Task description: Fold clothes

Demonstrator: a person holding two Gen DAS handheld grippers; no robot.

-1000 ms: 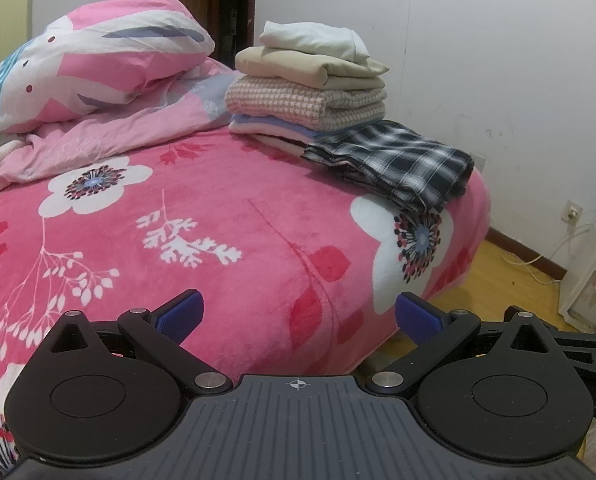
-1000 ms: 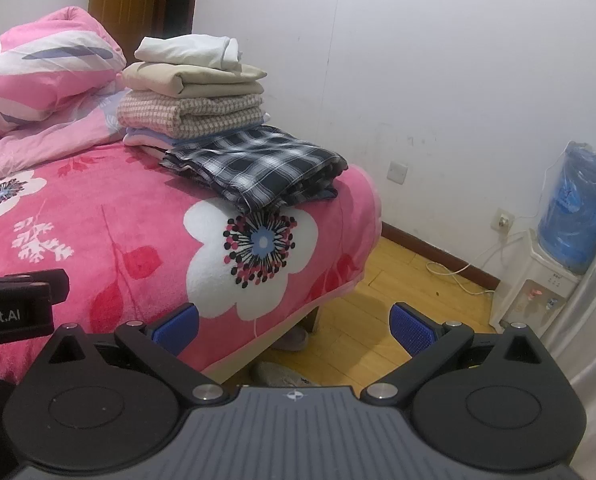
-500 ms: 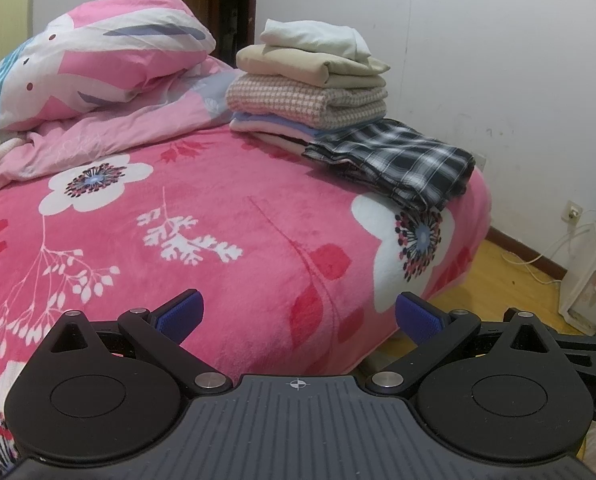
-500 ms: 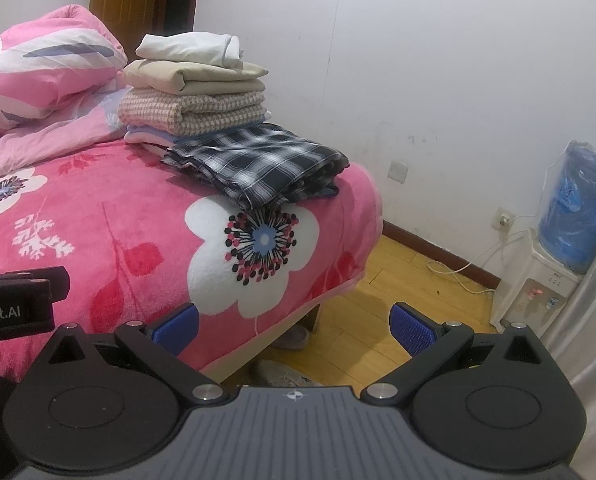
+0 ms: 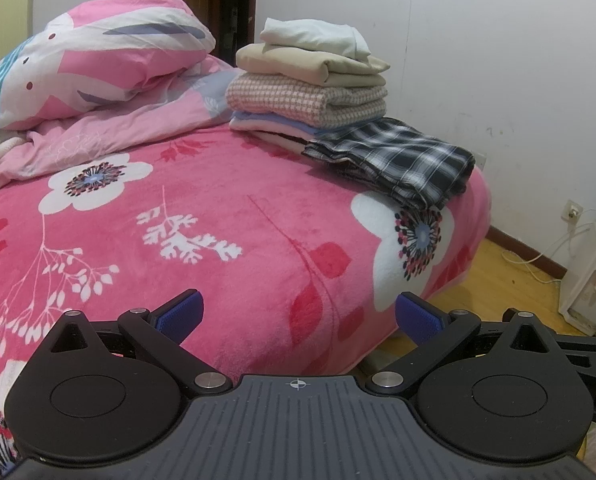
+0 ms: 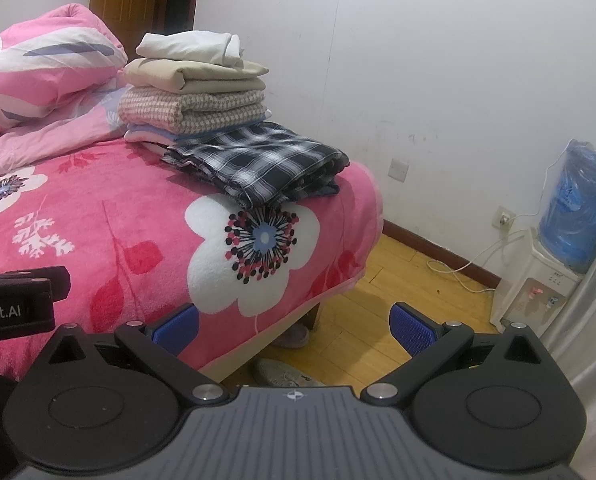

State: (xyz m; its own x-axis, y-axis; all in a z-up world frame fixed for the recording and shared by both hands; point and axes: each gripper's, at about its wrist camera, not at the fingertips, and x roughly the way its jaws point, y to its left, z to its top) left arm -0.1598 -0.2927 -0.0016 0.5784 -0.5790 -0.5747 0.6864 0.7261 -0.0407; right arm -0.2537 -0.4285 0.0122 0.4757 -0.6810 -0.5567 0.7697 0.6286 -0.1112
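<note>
A folded black-and-white plaid garment [image 5: 398, 160] [image 6: 266, 160] lies near the far right corner of the pink flowered bed [image 5: 218, 216] [image 6: 118, 224]. Behind it rises a stack of folded clothes [image 5: 310, 80] [image 6: 198, 88]: white on top, then beige, checked pink, lilac. My left gripper [image 5: 297, 312] hovers open over the bed's near edge, well short of the clothes. Over the bed's corner and the floor, my right gripper [image 6: 294, 324] is open too, with nothing between its blue pads [image 6: 412, 330].
A pink and white duvet [image 5: 98, 60] is heaped at the back left of the bed. A water dispenser [image 6: 558, 248] with a blue bottle stands by the right wall, its cable on the wooden floor [image 6: 378, 280]. Shoes [image 6: 286, 372] lie under the bed's edge.
Both views have drifted very slightly; the clothes and the open grippers keep their places.
</note>
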